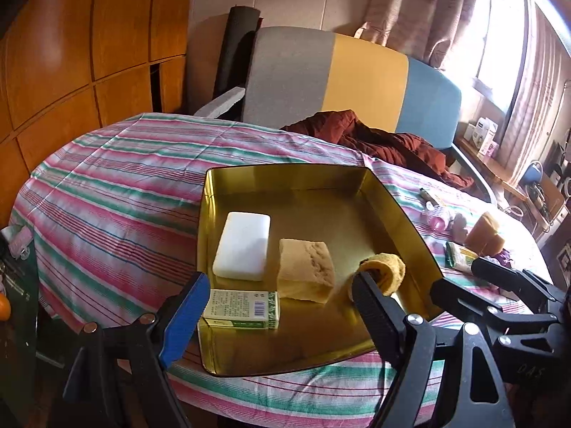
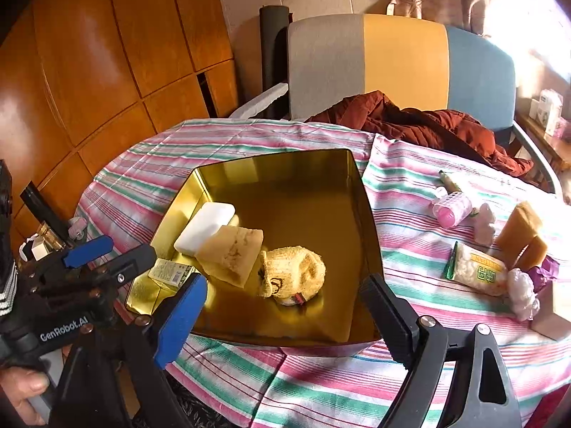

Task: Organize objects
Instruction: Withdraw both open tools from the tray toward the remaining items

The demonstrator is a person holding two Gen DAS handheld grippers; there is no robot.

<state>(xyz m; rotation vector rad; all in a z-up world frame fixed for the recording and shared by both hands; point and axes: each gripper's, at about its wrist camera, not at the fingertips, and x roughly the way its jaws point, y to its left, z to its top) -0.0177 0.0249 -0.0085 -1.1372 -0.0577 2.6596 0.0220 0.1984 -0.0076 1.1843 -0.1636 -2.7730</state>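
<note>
Gold-lacquered metal tray (image 2: 371, 221), shallow, mirror-smooth walls, sits mid-table on the striped cloth (image 2: 321, 385). Contents so far: white soap bar (image 2: 205, 226), rounded and matte, toward the tray's left wall; tan sponge block (image 2: 232, 253), porous, leaning on the soap; green-and-white carton (image 2: 171, 273) at the near left corner; balled yellow knit sock (image 2: 292, 274), fuzzy, near the middle of the tray floor.

Judgement: roughly half done. Still loose toward the table's right edge: pink hair roller (image 2: 451, 208), a small tube (image 2: 449, 180), crinkly snack packet (image 2: 478, 273), two more tan sponge blocks (image 2: 523, 235), a purple wrapper (image 2: 547, 271), a pale box (image 2: 551, 315).

Right gripper (image 2: 285, 315): jaws wide apart, nothing between the pads, hanging over the tray's near rim just clear of the sock. Left gripper (image 1: 282, 299): likewise spread, empty, over the tray's near left corner above the carton.

Sock soft and compressible; packet slippery; roller light, liable to roll.
</note>
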